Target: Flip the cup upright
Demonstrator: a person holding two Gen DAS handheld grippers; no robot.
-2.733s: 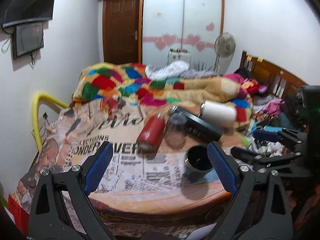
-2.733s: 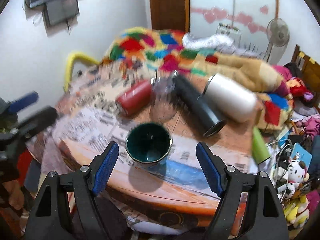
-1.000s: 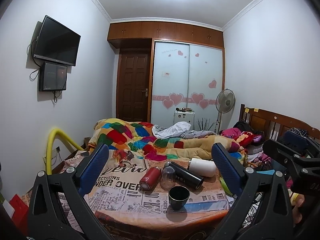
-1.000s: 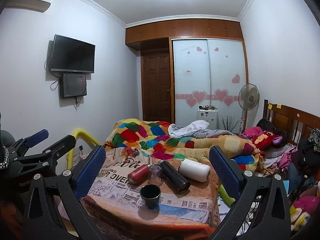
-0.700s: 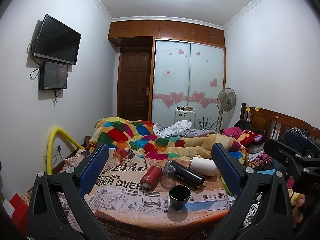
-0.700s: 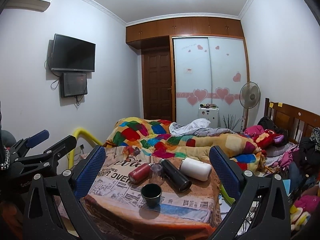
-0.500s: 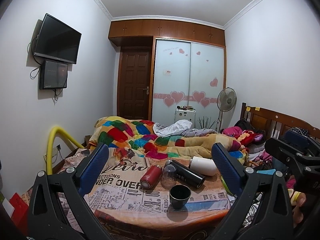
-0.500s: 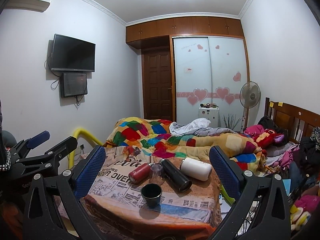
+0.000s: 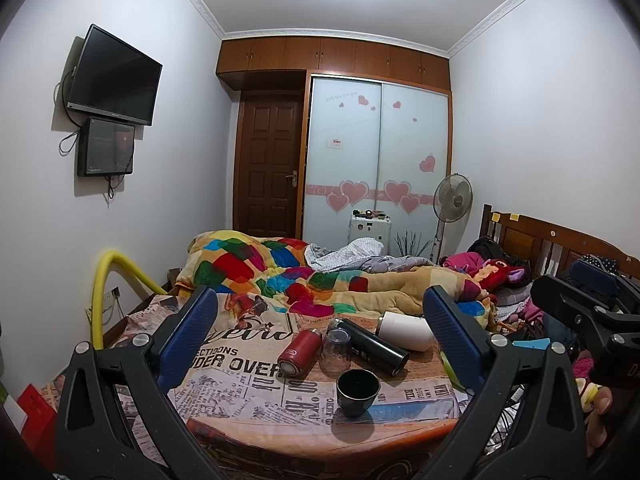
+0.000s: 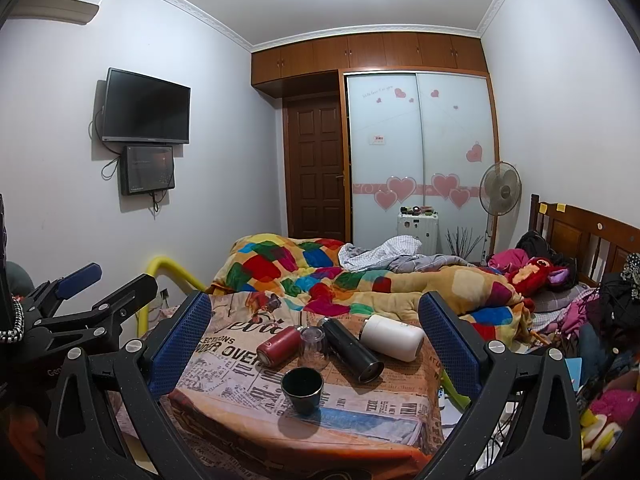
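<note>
Jaws on both our grippers stand wide apart and hold nothing: the left gripper (image 9: 320, 332) and the right gripper (image 10: 316, 332) each frame the whole scene from well back. Compared with a few seconds ago, when the right gripper hung close over the dark cup (image 10: 302, 389) and the left was low by the surface (image 10: 240, 412), we have both pulled away and up, and over the last second hardly anything has shifted. The cup stands upright, mouth up, near the front edge of the newspaper-covered surface, apart from the red bottle (image 10: 279, 345), the clear glass (image 10: 313, 346), the black flask (image 10: 352, 355) and the white bottle (image 10: 394, 337) lying beyond it. We judge the flip done and the retreat finished.
</note>
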